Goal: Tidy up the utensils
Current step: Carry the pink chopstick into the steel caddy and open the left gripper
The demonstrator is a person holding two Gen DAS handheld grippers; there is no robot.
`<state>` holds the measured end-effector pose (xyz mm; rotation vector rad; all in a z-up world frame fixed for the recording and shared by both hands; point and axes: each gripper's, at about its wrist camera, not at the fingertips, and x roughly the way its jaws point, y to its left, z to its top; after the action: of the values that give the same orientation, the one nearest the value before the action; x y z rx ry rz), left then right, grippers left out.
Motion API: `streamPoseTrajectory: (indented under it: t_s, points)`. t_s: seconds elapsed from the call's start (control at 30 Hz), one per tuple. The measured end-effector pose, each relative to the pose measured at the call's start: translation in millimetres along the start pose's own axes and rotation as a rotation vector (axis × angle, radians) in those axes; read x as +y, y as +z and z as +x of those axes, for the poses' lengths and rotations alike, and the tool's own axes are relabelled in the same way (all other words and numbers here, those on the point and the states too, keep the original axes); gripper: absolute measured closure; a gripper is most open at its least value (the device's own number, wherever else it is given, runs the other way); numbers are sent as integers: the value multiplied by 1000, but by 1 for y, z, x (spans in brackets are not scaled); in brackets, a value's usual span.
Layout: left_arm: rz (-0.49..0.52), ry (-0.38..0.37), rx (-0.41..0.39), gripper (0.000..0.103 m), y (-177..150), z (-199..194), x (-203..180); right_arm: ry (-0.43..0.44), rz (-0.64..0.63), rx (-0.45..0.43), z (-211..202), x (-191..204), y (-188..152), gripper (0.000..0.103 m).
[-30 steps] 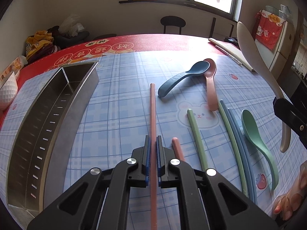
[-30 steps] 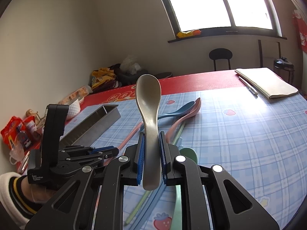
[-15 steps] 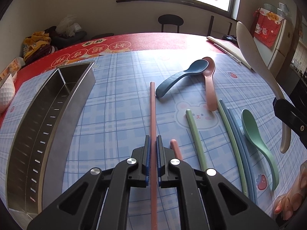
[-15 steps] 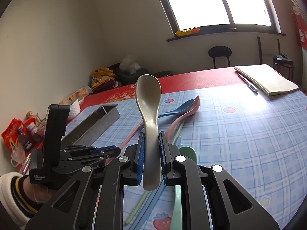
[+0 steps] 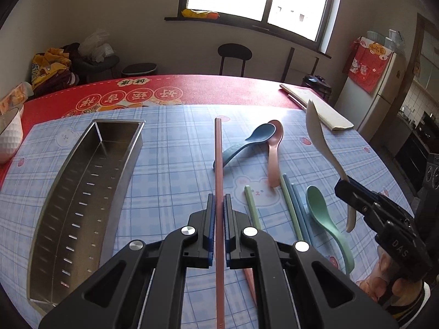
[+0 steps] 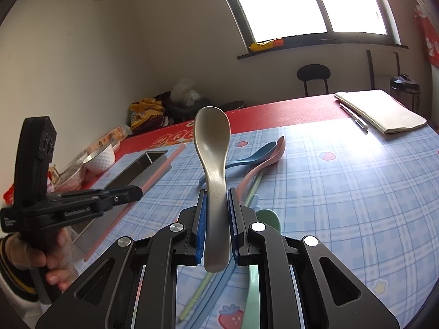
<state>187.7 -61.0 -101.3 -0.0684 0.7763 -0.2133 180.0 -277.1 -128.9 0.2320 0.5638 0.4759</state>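
Utensils are still mostly loose on the checked tabletop (image 5: 170, 148), but your left tongs (image 5: 218, 235) are clamped shut on a pink chopstick (image 5: 218, 159) which, compared with a second ago, has come up off the cloth and now hangs in the air, pointing ahead beside the steel tray (image 5: 82, 192); that looks like the lift before a drop into the tray, which appears empty. Your right tongs (image 6: 216, 224) have not budged: they grip the handle of a cream spoon (image 6: 212, 148), narrowly parted around it, bowl upward. Left lying are a blue spoon (image 5: 247, 142) overlapping a pink spoon (image 5: 274, 153), a green spoon (image 5: 323, 219), green and blue chopsticks (image 5: 290, 205) and the second pink chopstick (image 5: 249, 279) under your tongs. The spoons look like matte, speckled plastic with thick curved handles; the chopsticks are slim and straight; the tray is long, brushed metal, with slotted holes along its floor.
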Motion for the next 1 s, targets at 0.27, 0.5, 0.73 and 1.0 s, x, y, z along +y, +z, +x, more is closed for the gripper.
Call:
streamPoseTrajectory:
  t_s: [0.27, 0.5, 0.73, 1.0]
  points:
    - [-23, 72, -15, 97, 19, -33, 55, 2, -7, 3, 0, 2, 0, 88]
    - [-56, 103, 73, 97, 22, -8, 103, 3, 5, 5, 1, -1, 0, 88]
    - [-106, 81, 146, 97, 9, 16, 124, 5, -2, 8, 2, 0, 1, 88]
    - [-74, 79, 170, 97, 15, 23, 116, 4, -1, 9, 3, 0, 1, 88]
